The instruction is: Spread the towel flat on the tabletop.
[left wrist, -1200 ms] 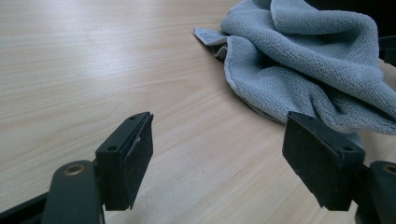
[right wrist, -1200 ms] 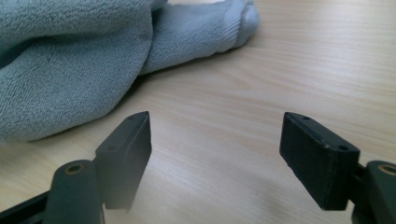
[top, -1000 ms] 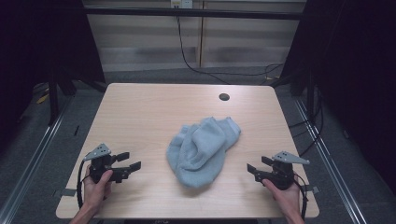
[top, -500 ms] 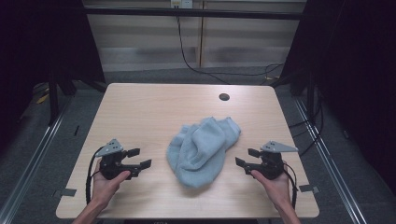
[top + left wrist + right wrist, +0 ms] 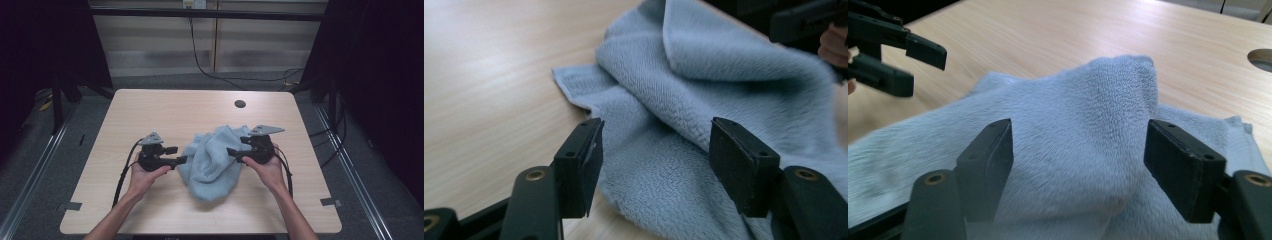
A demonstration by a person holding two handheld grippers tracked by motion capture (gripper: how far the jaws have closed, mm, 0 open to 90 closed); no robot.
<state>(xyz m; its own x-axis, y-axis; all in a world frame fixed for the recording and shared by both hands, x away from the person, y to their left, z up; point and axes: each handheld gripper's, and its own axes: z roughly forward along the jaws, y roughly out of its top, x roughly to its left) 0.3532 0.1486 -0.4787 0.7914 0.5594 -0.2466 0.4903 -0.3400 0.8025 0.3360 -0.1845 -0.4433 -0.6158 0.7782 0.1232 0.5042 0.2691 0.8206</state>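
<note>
I'm looking down on a light wooden table (image 5: 150,110) with a crumpled pale blue-grey terry towel (image 5: 212,160) lying in a bunched heap a little toward my side of its middle. A small round dark hole (image 5: 240,104) is sitting in the tabletop farther back, well apart from the towel.

I'm holding the left gripper (image 5: 176,155) just beside the towel's left edge, jaws pointing at the cloth. In the left gripper view (image 5: 651,170) its two black jaws are standing wide apart with the towel's soft folds lying between and beyond them; the left pad is hanging over the cloth's hemmed edge and bare wood, and neither pad is pressing on fabric. These jaws have just been narrowing a bit, but they are gaping, gripping nothing.

I'm bringing the right gripper (image 5: 234,155) against the towel's right side, its grey three-cornered plate on top and a black cable trailing back along my forearm. In the right gripper view (image 5: 1078,165) its jaws are spread wide as well, a raised hump of towel rising between them, pads clear of the cloth on both sides as far as I can see. The other gripper is showing blurred at the upper left of that view, across the towel
</note>
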